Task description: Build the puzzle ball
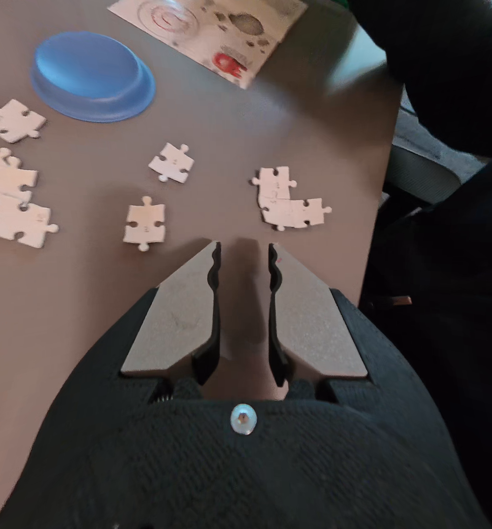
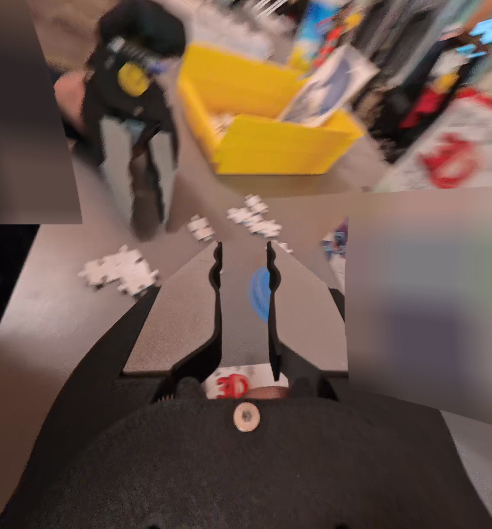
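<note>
Both the left gripper [image 1: 244,243] and right gripper [image 2: 244,243] are hovering slightly parted, empty (L-shaped joined pieces [image 1: 287,200] are lying flat, one leg pointing away).

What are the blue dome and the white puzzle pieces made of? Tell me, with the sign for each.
Blue dome: probably frosted, translucent plastic; matte sheen and a moulded flange rim.
White puzzle pieces: stiff, matte and thick-edged, plastic or card; too blurred to say which.

Yellow bin [image 2: 270,126] on brown table [image 1: 239,120]
</note>
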